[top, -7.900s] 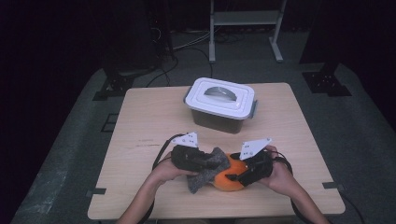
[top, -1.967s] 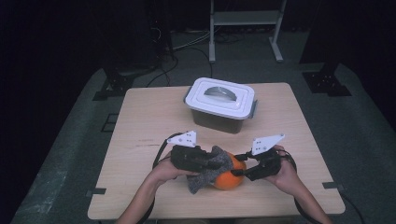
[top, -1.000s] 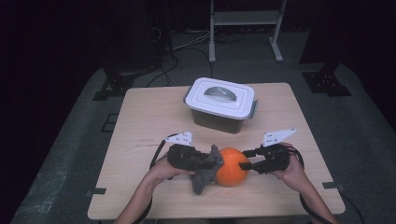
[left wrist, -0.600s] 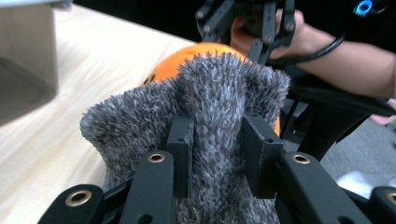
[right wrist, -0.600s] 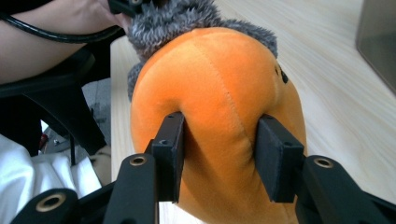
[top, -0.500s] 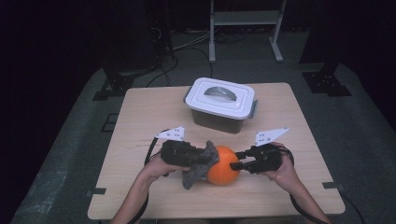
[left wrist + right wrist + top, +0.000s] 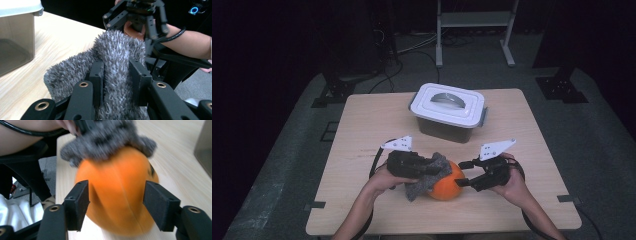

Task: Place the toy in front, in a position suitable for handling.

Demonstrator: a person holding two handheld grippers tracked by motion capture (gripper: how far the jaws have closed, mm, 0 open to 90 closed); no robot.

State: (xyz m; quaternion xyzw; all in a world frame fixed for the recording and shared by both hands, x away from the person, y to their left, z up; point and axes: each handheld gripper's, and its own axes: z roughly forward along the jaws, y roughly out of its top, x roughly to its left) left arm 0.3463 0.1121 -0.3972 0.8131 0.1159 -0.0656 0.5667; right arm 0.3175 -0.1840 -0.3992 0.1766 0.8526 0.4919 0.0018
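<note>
Pretty dim setup in the high view: the pale wooden surface (image 7: 377, 120) is the one lit patch, with light falling from above, and everything around it drops off into near black. Soft shadow sits right under the white-lidded plastic container (image 7: 447, 105), no hard glare on the lid. That picture is a bit soft and grainy overall. The left tool view is much brighter and crisp up close, so the fuzzy grey cloth (image 7: 117, 55) shows every fibre, while the background goes dark. The right tool view is smeary: the round orange pumpkin-like ball (image 7: 117, 192) and the cloth on it are motion-blurred, while the black pads (image 7: 160, 205) stay sharp.
</note>
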